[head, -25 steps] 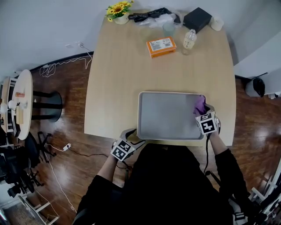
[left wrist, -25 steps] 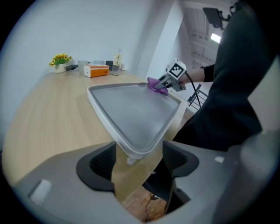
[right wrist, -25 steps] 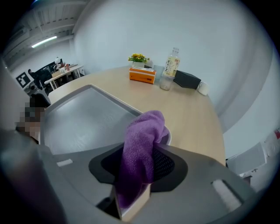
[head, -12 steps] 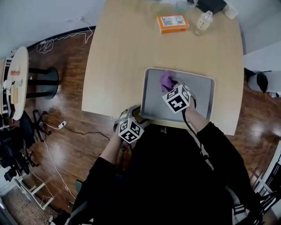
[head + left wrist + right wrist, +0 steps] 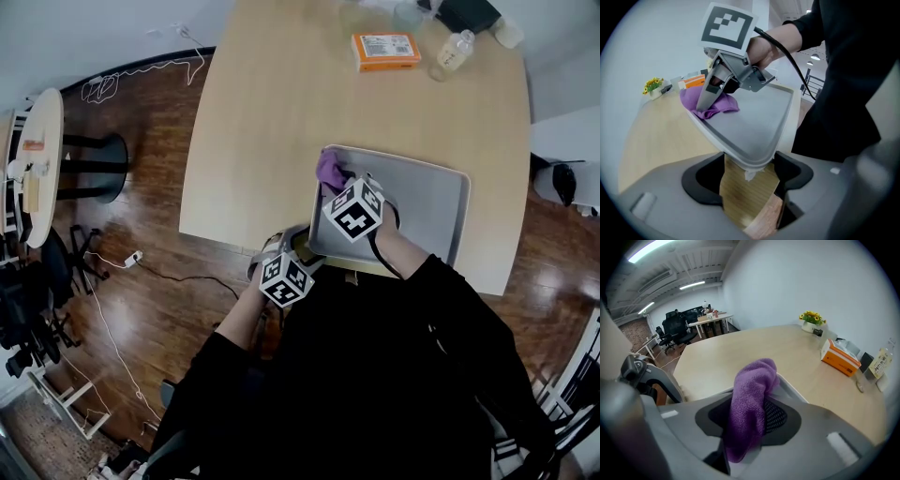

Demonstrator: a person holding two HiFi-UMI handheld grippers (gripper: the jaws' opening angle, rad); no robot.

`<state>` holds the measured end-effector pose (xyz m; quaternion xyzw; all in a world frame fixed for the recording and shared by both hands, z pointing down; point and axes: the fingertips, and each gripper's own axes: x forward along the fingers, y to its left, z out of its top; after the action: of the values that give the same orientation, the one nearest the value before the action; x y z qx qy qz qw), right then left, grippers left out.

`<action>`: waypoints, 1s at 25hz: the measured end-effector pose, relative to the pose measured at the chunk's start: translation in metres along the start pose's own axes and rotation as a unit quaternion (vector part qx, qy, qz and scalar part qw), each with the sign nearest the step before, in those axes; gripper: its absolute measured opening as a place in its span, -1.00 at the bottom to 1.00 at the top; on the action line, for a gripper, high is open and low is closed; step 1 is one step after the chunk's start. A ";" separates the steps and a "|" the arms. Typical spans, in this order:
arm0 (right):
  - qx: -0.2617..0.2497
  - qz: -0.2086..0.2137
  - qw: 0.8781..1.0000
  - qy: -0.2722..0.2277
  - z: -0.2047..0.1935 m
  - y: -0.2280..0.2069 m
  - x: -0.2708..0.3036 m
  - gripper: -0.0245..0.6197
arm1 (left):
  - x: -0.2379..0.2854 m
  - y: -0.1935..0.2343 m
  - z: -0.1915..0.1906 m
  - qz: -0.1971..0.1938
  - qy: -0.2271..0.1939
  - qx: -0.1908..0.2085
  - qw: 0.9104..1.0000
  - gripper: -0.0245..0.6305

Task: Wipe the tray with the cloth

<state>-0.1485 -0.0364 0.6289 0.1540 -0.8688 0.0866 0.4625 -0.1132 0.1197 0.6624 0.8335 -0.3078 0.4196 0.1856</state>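
Clamping a purple terry cloth [image 5: 751,394] firmly between its jaws, your right gripper [image 5: 336,184] holds the bunched fabric down on the floor of the grey rectangular metal tray [image 5: 427,202]. The cloth sits in the tray's far left corner, as the head view shows it, just inside the raised rim. In the right gripper view a thick fold stands up out of the jaws and drapes over one black mesh pad. The tray's rim shows right behind the fold.

Your left gripper [image 5: 751,169] is at the tray's near left corner, at the near edge of the pale wooden table [image 5: 262,122]. The rounded corner of the rim fills the gap between the two black pads. They seem to be closed on it, though the wide-angle view makes contact on the left pad hard to confirm. A small white scrap hangs under that corner.

The tray lies flat near the table's front edge, and most of its surface to the right of the cloth is bare. At the far end of the table, well apart from the tray, lie an orange rectangular box [image 5: 385,51] and a clear plastic bottle [image 5: 454,52]. A small pot of yellow flowers [image 5: 810,320] stands there too. Dark wooden floor [image 5: 150,309] shows to your left.
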 end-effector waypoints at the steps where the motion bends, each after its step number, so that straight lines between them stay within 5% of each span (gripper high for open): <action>1: 0.002 -0.002 1.000 0.001 -0.005 -0.003 -0.004 -0.47 | 0.000 0.000 -0.001 0.000 -0.001 0.000 1.000 0.05; 5: 0.028 -0.027 0.999 0.003 -0.052 -0.025 -0.036 -0.47 | -0.003 0.000 -0.006 -0.002 -0.001 -0.008 1.000 0.05; 14: 0.161 -0.139 0.976 0.049 -0.244 -0.108 -0.162 -0.46 | -0.002 -0.001 -0.008 -0.007 0.018 -0.011 1.000 0.05; 18: 0.137 -0.144 0.979 0.047 -0.244 -0.104 -0.161 -0.47 | -0.002 -0.001 -0.006 -0.006 0.024 -0.012 1.000 0.05; 21: 0.120 -0.107 0.986 0.035 -0.212 -0.078 -0.139 -0.47 | -0.001 -0.001 -0.005 -0.005 0.028 -0.011 1.000 0.05; 25: -0.001 -0.029 1.000 0.003 -0.137 -0.006 -0.087 -0.47 | 0.001 -0.001 -0.003 -0.005 0.024 -0.009 1.000 0.05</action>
<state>0.0053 0.0141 0.6332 0.1785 -0.8625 0.0730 0.4679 -0.1138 0.1221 0.6655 0.8230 -0.3025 0.4358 0.2029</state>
